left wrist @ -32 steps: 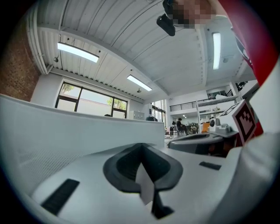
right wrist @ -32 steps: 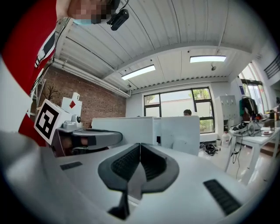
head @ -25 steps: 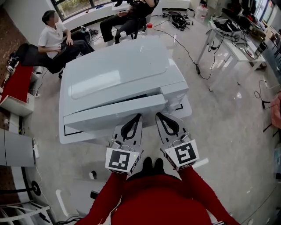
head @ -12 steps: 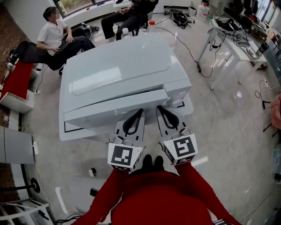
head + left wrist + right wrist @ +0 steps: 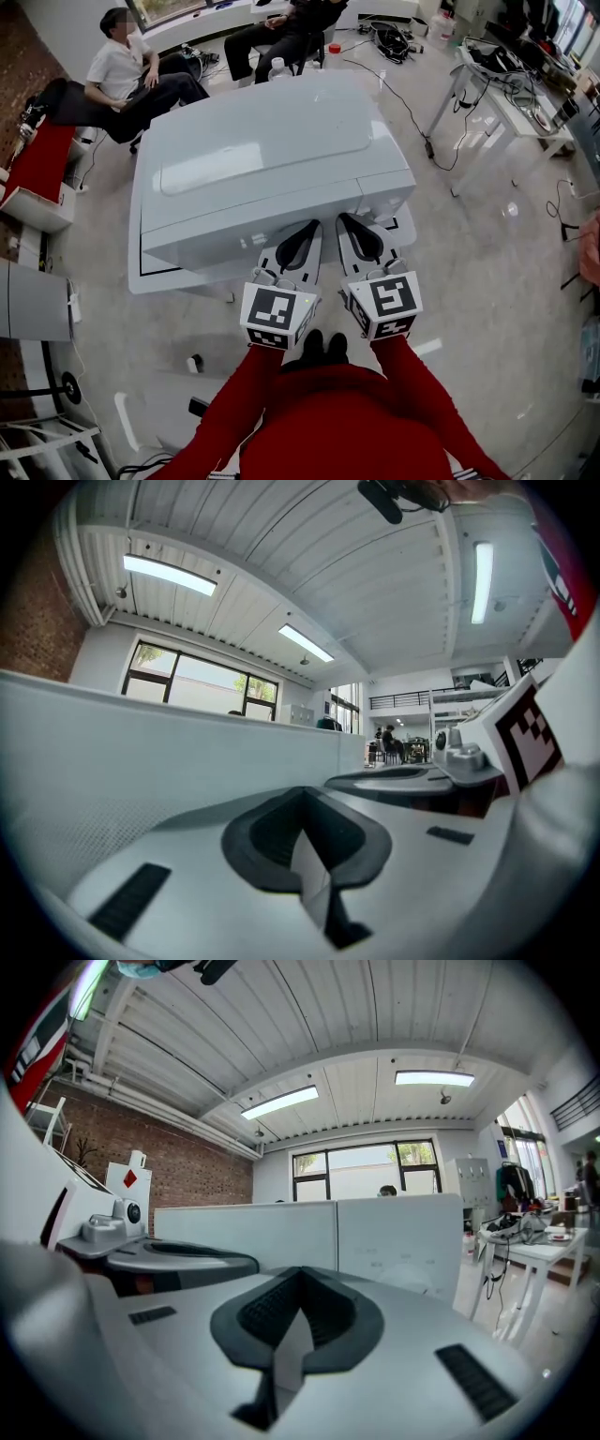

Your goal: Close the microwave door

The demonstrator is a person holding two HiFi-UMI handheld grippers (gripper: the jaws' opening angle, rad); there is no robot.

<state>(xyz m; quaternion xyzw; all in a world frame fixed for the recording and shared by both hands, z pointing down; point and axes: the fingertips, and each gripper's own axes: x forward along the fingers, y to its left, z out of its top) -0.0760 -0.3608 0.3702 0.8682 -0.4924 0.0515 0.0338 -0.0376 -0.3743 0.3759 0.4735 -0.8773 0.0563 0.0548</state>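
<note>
A big white microwave [image 5: 262,150] stands on a low white platform [image 5: 150,277], seen from above in the head view. Its door [image 5: 248,232] lies flush with the front, beside the control panel [image 5: 386,197]. My left gripper [image 5: 310,226] is shut with its tip against the door's right part. Next to it my right gripper [image 5: 346,218], also shut, meets the front near the door's right edge. In the left gripper view the left gripper [image 5: 302,794] faces the white door [image 5: 178,761] at close range. The right gripper [image 5: 298,1274] faces the door [image 5: 272,1227] and panel [image 5: 403,1232].
Two people sit behind the microwave, one in white [image 5: 127,70] and one in black [image 5: 281,28]. A white table [image 5: 511,94] with cables stands at right. Cables [image 5: 403,103] run over the floor. A red case [image 5: 37,164] lies at left.
The door was ajar, its right end standing out from the body; now it lies flush. Both grippers have moved forward with it, staying shut.
</note>
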